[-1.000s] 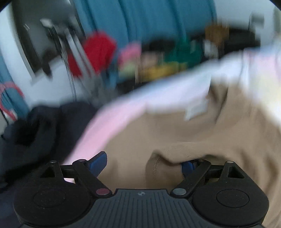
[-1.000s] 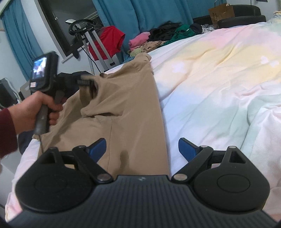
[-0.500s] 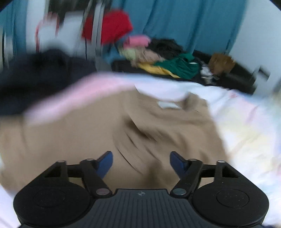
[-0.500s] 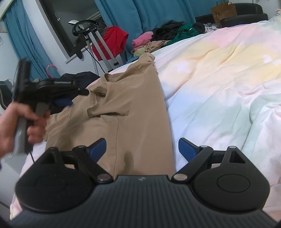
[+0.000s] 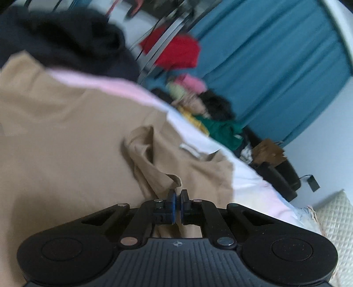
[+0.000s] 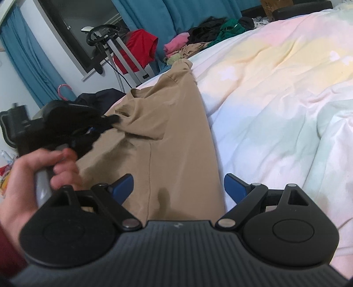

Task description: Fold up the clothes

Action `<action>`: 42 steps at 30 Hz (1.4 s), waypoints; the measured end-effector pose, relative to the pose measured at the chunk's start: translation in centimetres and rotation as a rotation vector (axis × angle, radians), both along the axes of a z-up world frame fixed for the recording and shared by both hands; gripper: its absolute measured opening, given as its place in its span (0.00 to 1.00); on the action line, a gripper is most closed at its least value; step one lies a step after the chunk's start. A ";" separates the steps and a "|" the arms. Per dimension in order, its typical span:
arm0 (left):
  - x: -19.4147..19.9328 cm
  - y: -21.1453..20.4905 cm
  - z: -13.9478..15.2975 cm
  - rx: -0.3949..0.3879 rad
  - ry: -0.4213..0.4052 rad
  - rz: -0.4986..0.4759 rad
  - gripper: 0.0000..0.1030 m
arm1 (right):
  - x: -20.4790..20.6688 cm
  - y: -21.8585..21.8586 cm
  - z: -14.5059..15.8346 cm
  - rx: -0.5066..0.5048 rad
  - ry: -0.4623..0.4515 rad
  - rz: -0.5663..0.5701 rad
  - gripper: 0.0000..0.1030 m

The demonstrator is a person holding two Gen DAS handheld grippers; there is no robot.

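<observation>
A tan shirt (image 6: 167, 141) lies along the left side of the pastel bed cover (image 6: 275, 88), one side folded in over its middle. In the left wrist view my left gripper (image 5: 177, 196) is shut on an edge of the tan shirt (image 5: 66, 154), pinching a ridge of cloth at its tips. The right wrist view shows that left gripper (image 6: 115, 119) at the folded sleeve, held by a hand (image 6: 28, 176). My right gripper (image 6: 178, 187) is open low over the shirt's near end, nothing between its fingers.
A dark garment (image 5: 66, 39) lies at the bed's far left edge. Past the bed a pile of clothes (image 6: 198, 44), a red garment (image 6: 141, 48) on a metal stand, and blue curtains (image 6: 176, 15). A woven basket (image 5: 335, 220) sits at the right.
My left gripper was open half a second ago and has shut on the shirt's folded edge, swinging round as it did. The right gripper has barely moved and stays open.
</observation>
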State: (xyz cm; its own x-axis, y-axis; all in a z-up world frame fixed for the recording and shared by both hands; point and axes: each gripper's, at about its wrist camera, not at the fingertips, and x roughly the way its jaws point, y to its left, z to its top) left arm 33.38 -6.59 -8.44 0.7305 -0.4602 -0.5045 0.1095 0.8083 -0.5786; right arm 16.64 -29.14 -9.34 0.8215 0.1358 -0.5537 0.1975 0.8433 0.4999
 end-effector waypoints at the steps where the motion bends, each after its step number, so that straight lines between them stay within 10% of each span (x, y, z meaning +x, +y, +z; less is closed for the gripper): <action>1: -0.9 0.2 0.5 0.010 -0.026 0.010 0.04 | -0.1 -0.1 0.1 0.002 -0.005 -0.002 0.88; 8: -1.4 -0.5 -2.8 0.277 0.037 0.080 0.04 | -0.5 -0.2 0.6 -0.043 -0.031 -0.018 0.88; 12: -3.2 -2.1 -1.9 0.443 -0.073 -0.003 0.14 | -0.7 0.3 1.1 -0.090 -0.061 -0.011 0.88; 27: -19.1 3.0 5.2 0.557 -0.256 -0.029 0.69 | -3.7 2.4 3.6 -0.276 -0.199 0.016 0.88; 42: -30.8 7.4 7.3 0.560 -0.408 -0.006 1.00 | -9.3 5.0 6.3 -0.360 -0.262 0.032 0.88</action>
